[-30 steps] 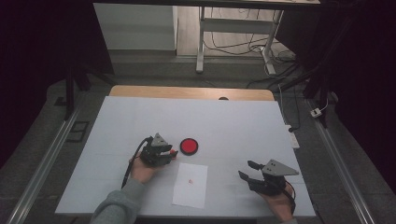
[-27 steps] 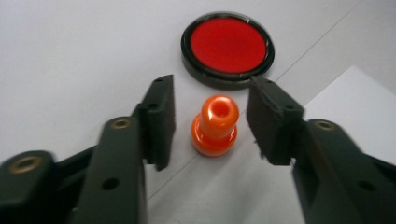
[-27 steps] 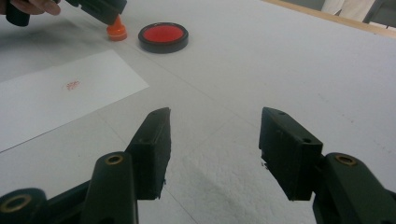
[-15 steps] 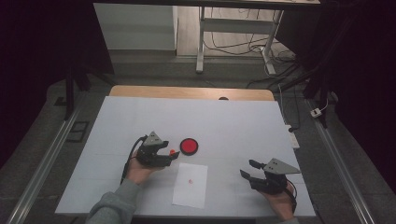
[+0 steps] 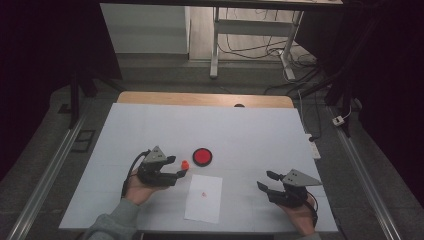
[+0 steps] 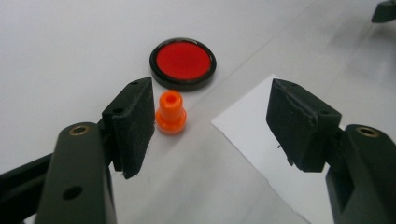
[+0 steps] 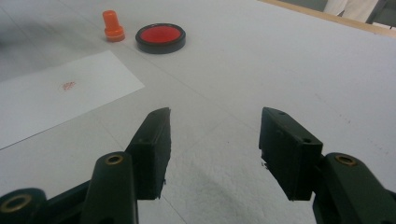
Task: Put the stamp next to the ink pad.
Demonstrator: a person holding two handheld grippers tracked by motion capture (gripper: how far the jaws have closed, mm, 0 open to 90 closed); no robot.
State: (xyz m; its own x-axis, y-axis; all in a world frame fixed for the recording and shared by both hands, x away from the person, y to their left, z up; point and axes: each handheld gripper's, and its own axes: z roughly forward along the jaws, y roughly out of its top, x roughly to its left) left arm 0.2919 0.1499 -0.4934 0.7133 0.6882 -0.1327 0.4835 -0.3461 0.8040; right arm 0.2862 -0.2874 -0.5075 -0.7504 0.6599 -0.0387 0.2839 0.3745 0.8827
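Left gripper (image 5: 181, 167) held low over the table (image 5: 250, 130), at about 8 o'clock from table centre in the high view; jaws wide apart, gripping nothing. Small orange stamp (image 6: 171, 112) standing upright on the table surface, just beside the inner face of the near jaw in the left gripper view; contact between pad and stamp cannot be determined. Same stamp seen in the high view (image 5: 184, 163) at the tips of the left gripper.

Round red ink pad (image 6: 183, 62) in a black rim lying flat, close behind the stamp at 12 o'clock in the left gripper view; at roughly 2 o'clock from the stamp in the high view. Not touching the stamp.

White sheet of paper (image 5: 204, 197) lying flat toward 6 o'clock of the ink pad, near the table's front edge, bearing a small red mark (image 7: 68, 85) near its middle. One corner reaching in between the left gripper's jaws.

Right gripper (image 5: 264, 181) at about 4 o'clock on the table, well apart from paper, stamp and ink pad; jaws wide apart and empty, held just above the bare surface. Person's hand (image 5: 137, 191) behind the left gripper, grey sleeve at the bottom edge.
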